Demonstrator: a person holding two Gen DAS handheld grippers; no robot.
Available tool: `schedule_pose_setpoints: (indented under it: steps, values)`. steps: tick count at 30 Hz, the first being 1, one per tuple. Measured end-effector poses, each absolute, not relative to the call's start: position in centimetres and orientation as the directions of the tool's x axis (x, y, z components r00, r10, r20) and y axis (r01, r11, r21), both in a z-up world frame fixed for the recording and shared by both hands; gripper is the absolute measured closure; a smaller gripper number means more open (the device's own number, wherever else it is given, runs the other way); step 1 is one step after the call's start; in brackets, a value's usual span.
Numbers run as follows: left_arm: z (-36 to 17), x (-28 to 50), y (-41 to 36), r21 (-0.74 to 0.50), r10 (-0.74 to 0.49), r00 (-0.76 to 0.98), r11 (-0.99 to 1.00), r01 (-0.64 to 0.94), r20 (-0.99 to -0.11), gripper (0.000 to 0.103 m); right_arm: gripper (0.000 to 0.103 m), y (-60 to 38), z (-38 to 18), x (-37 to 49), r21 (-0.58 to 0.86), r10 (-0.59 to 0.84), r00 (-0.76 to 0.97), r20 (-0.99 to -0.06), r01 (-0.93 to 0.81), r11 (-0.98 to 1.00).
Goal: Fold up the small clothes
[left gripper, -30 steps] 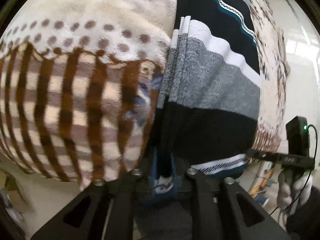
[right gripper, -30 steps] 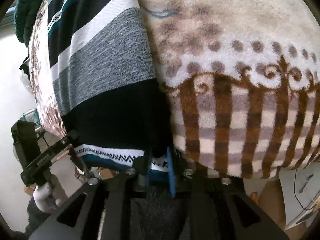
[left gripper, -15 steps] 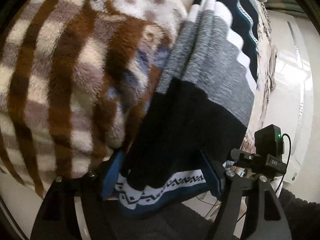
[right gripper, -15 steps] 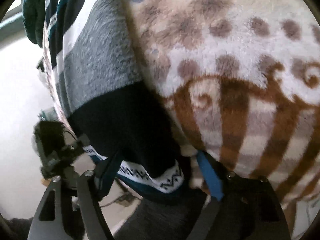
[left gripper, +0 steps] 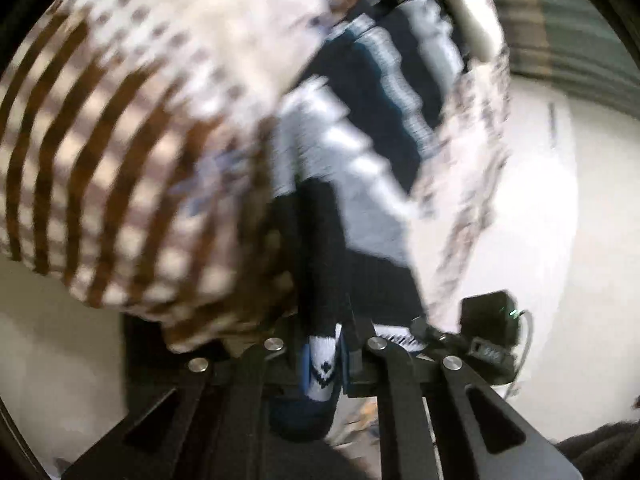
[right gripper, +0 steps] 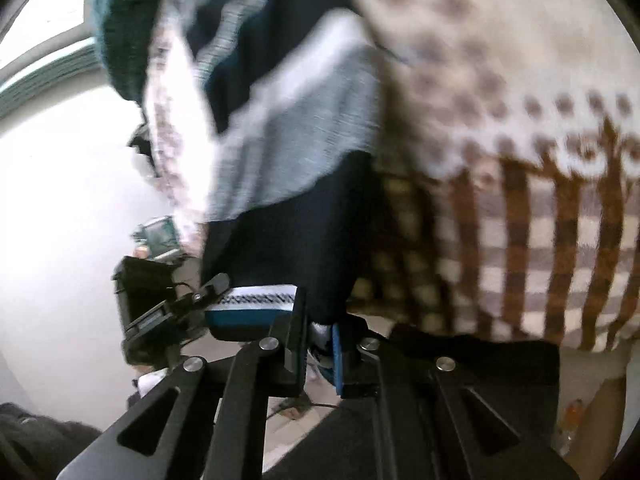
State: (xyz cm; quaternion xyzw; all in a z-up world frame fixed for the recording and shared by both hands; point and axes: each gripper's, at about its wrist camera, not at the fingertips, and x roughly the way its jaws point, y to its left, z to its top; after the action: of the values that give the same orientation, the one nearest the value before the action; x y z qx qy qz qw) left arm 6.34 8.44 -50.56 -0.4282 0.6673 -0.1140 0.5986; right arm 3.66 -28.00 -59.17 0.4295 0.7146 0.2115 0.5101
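Both grippers, left [left gripper: 325, 354] and right [right gripper: 319, 338], clenched on sweater [left gripper: 352, 200] hem, held taut for folding over blanket [right gripper: 520, 160].

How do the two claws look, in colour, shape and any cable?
Both the left claw and the right claw are matte black linkages with triangular cut-outs and silver rivets. The fingers carry blue pads. From the right view, the left unit shows a boxy black module; a thin cable and green light appear on the right unit.

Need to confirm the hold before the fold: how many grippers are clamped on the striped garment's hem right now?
2. The left gripper pinches the striped garment at its patterned hem; the right gripper pinches the same hem's other corner, beside the fleece blanket.
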Motion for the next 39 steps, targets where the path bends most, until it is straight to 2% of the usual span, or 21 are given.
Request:
schedule_pose_setpoints:
  steps: [6, 9, 13, 17, 19, 21, 22, 23, 24, 25, 28, 32, 34, 35, 37, 39]
  values:
    - [-46.3, 16.7, 6.6, -0.764, -0.743, 0.223, 0.544, -0.348, -0.631, 0.095, 0.094, -29.5, -53.5, 12.2, 0.797, 0.85, 0.017, -0.526, 0.358, 0.486]
    - [-45.4, 23.1, 6.7, -0.789, -0.739, 0.286, 0.539, -0.294, -0.611, 0.095, 0.094, -29.9, -51.4, 17.6, 0.804, 0.83, 0.09, -0.551, 0.325, 0.498]
    - [-46.5, 31.7, 7.5, -0.809, -0.732, 0.346, 0.517, -0.279, -0.587, 0.095, 0.094, -30.2, -50.2, 26.4, 0.805, 0.793, 0.198, -0.577, 0.302, 0.51]
    - [-49.9, 40.6, 8.6, -0.797, -0.717, 0.349, 0.522, -0.305, -0.603, 0.095, 0.094, -30.8, -51.5, 35.2, 0.801, 0.766, 0.266, -0.585, 0.341, 0.492]
    - [-51.2, 43.7, 8.8, -0.778, -0.709, 0.323, 0.548, -0.308, -0.627, 0.09, 0.093, -30.9, -53.2, 39.3, 0.794, 0.757, 0.284, -0.589, 0.379, 0.475]
    - [-52.7, 46.5, 9.0, -0.759, -0.703, 0.293, 0.565, -0.323, -0.648, 0.078, 0.09, -30.7, -55.0, 43.4, 0.781, 0.745, 0.293, -0.6, 0.416, 0.466]
    - [-53.1, 47.0, 9.3, -0.759, -0.702, 0.295, 0.564, -0.326, -0.648, 0.072, 0.086, -31.1, -55.3, 44.4, 0.777, 0.741, 0.295, -0.603, 0.429, 0.461]
    - [-53.5, 47.5, 9.6, -0.76, -0.704, 0.295, 0.556, -0.337, -0.646, 0.058, 0.081, -31.1, -55.8, 45.7, 0.785, 0.748, 0.305, -0.589, 0.438, 0.438]
    - [-54.0, 47.8, 9.8, -0.773, -0.717, 0.302, 0.529, -0.351, -0.628, 0.051, 0.069, -31.1, -56.2, 46.4, 0.794, 0.755, 0.313, -0.576, 0.437, 0.424]
    - [-54.2, 47.8, 10.1, -0.787, -0.731, 0.311, 0.503, -0.357, -0.608, 0.049, 0.055, -31.4, -56.2, 46.8, 0.796, 0.753, 0.321, -0.574, 0.435, 0.421]
    - [-54.1, 47.4, 11.4, -0.812, -0.741, 0.348, 0.462, -0.356, -0.574, 0.04, 0.036, -32.3, -55.8, 47.6, 0.806, 0.747, 0.344, -0.569, 0.41, 0.426]
    - [-51.9, 45.0, 12.9, -0.794, -0.696, 0.383, 0.515, -0.322, -0.607, 0.04, 0.034, -33.0, -55.4, 47.3, 0.736, 0.686, 0.278, -0.672, 0.354, 0.577]
    - [-50.4, 43.6, 13.1, -0.76, -0.653, 0.39, 0.582, -0.29, -0.649, 0.038, 0.025, -33.0, -55.3, 46.7, 0.679, 0.645, 0.222, -0.731, 0.321, 0.66]
    - [-49.4, 41.7, 13.1, -0.733, -0.624, 0.391, 0.624, -0.271, -0.676, 0.033, 0.021, -32.9, -55.2, 46.2, 0.644, 0.617, 0.189, -0.764, 0.293, 0.707]
    - [-48.7, 38.7, 12.7, -0.695, -0.585, 0.395, 0.674, -0.25, -0.708, 0.023, 0.006, -32.5, -55.3, 45.4, 0.592, 0.582, 0.12, -0.804, 0.24, 0.769]
    - [-48.8, 34.1, 12.3, -0.675, -0.563, 0.387, 0.683, -0.28, -0.73, 0.02, 0.003, -32.4, -55.9, 44.2, 0.574, 0.573, 0.063, -0.817, 0.183, 0.798]
